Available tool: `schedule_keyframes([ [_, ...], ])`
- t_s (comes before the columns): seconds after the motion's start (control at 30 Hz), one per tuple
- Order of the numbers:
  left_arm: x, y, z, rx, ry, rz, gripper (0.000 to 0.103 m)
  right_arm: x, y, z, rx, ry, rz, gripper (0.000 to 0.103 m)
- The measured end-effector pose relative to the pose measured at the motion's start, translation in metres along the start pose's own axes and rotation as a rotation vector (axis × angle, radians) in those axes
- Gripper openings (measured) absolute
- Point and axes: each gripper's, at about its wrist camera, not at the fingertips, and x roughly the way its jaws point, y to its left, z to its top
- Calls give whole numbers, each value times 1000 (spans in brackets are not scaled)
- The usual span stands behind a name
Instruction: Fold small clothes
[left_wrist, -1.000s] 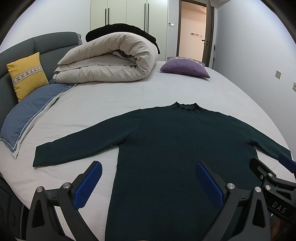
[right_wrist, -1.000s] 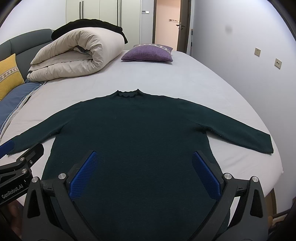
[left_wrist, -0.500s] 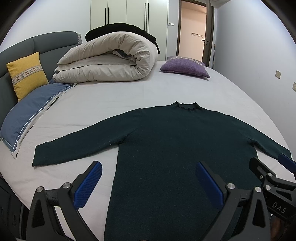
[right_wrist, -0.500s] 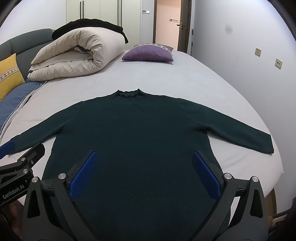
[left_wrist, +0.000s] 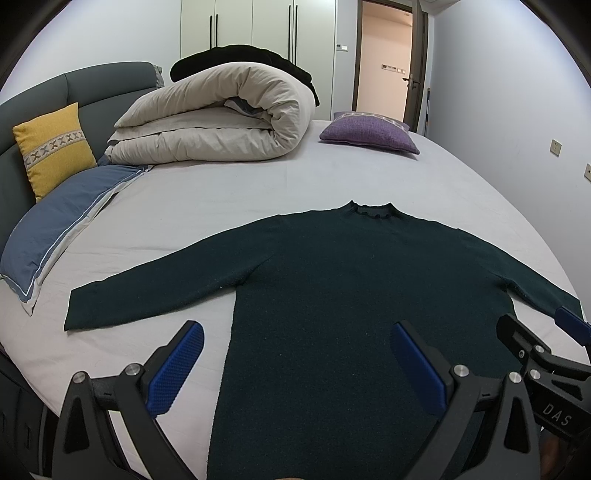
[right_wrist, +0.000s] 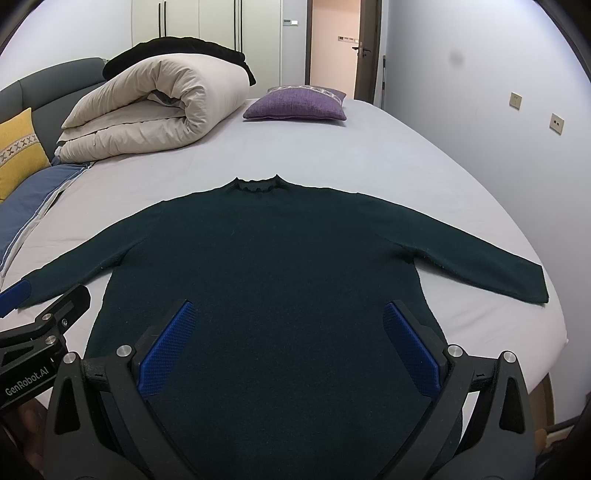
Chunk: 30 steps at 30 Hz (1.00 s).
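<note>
Sweater (right_wrist: 273, 266), dark green, lies flat on a bed (right_wrist: 369, 155), sleeves spread toward 9 and 3 o'clock. Left gripper (left_wrist: 295, 354) and right gripper (right_wrist: 291, 332) hover above its hem, jaws spread wide, holding nothing.

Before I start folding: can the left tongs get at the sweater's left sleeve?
Probably yes. The left tongs are open, and the sleeve lies flat on bare bed sheet with nothing between.

Two low wrist views side by side, both facing the sweater (left_wrist: 351, 295) lengthwise.
</note>
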Motion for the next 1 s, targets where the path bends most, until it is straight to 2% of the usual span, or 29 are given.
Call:
schedule_keyframes([
  [0.43,2,-1,-2,0,2,-3,103,1,0,0,5,3,3,103],
  [0.57,4,-3,-10,6,-9,-8,103,2,-21,0,72,-14,44,103],
  [0.63,7,-5,-15,27,-20,-6,103,5,-47,1,130,-31,61,103],
  [0.73,17,-7,-19,46,5,-5,103,14,-111,-3,267,-49,55,103],
  [0.9,43,-9,-17,34,81,-35,103,42,-268,-37,657,-64,-15,100],
  [0.93,50,-9,-15,18,96,-66,103,48,-299,-48,737,-60,-37,94],
  [1.0,60,-10,-14,-5,120,-130,103,58,-352,-71,872,-51,-67,91],
])
